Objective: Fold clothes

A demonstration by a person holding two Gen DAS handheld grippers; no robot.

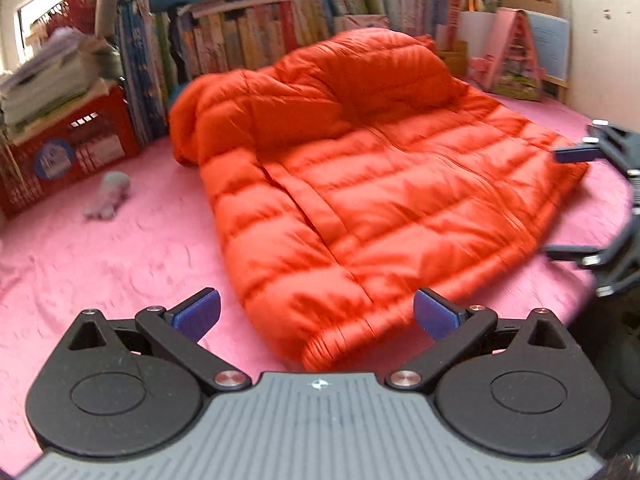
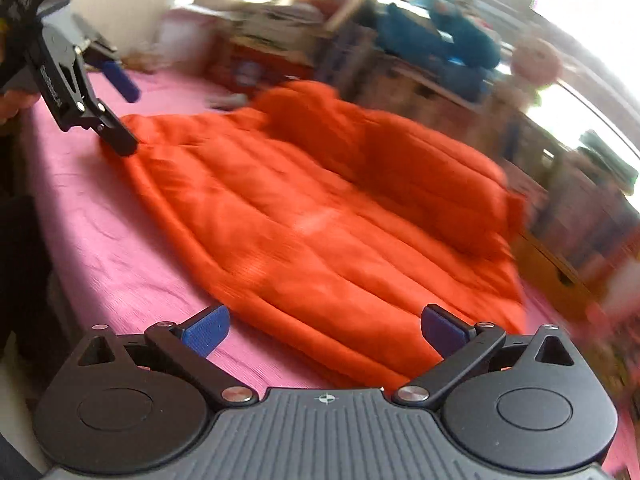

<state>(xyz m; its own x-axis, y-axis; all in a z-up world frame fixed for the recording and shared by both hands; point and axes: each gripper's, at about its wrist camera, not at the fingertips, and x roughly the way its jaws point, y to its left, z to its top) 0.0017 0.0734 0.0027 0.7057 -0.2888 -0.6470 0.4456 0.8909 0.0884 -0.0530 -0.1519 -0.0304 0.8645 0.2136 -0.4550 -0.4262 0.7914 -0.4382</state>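
A pink bedspread (image 1: 100, 248) fills the lower and left parts of the left wrist view, and on it, from the centre to the right of the frame, lies the orange puffer jacket (image 1: 360, 184). The jacket is spread fairly flat, with one puffy part, seemingly a sleeve or the hood, laid over the body near the top centre, so a first fold may be in place, though blur keeps this uncertain. The hem end, at the bottom centre, has not been brought up, so most of the folding appears still to be done. Along the top of the frame runs a row of books (image 1: 248, 36), with a red crate (image 1: 68, 152) at the left edge and a small pale toy (image 1: 110, 194) lying on the bedspread below it. The left gripper (image 1: 316, 312) sits at the bottom centre, its jaws spread wide with nothing between them, just off the hem. The right gripper (image 2: 324, 330), at the bottom of its own view, is likewise released and empty beside the jacket's edge.
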